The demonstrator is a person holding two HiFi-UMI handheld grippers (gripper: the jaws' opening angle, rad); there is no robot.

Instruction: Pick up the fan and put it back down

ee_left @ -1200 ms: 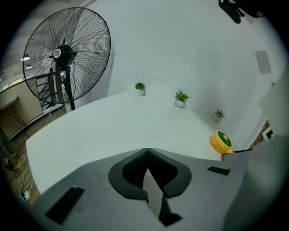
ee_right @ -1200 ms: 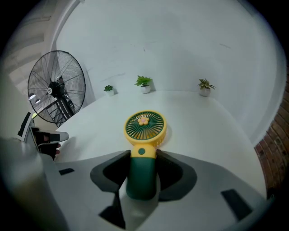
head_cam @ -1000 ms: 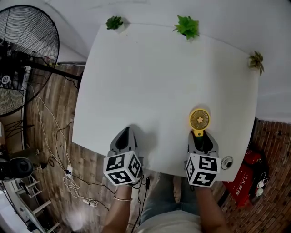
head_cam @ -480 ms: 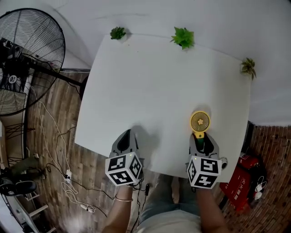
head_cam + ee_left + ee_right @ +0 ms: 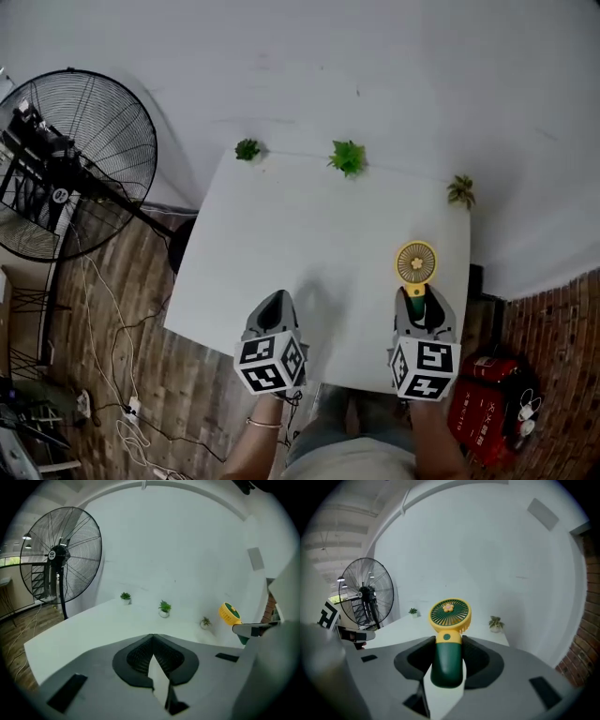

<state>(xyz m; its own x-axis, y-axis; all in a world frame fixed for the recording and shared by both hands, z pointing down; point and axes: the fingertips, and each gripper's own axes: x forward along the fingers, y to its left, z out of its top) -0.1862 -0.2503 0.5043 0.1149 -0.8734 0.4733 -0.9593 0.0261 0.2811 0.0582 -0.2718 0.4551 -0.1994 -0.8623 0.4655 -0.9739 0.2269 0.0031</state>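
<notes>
A small hand fan (image 5: pixel 415 266) with a yellow round head and a dark green handle (image 5: pixel 448 660) is lifted above the right side of the white table (image 5: pixel 309 253). My right gripper (image 5: pixel 418 302) is shut on the green handle, and the yellow head (image 5: pixel 450 613) stands upright beyond the jaws. In the left gripper view the fan (image 5: pixel 229 613) shows at the right, off the table. My left gripper (image 5: pixel 275 305) hovers over the table's near left part, jaws closed with nothing between them (image 5: pixel 152 637).
Three small potted plants (image 5: pixel 247 150) (image 5: pixel 348 157) (image 5: pixel 460 190) stand along the table's far edge by the white wall. A large black pedestal fan (image 5: pixel 70 164) stands on the wood floor at the left, with cables (image 5: pixel 103 328) trailing. A red object (image 5: pixel 487 403) lies at the right.
The right gripper has risen with the small fan, which now hangs above the table. The head view has pulled back and shows more wall. The left gripper has kept its place.
</notes>
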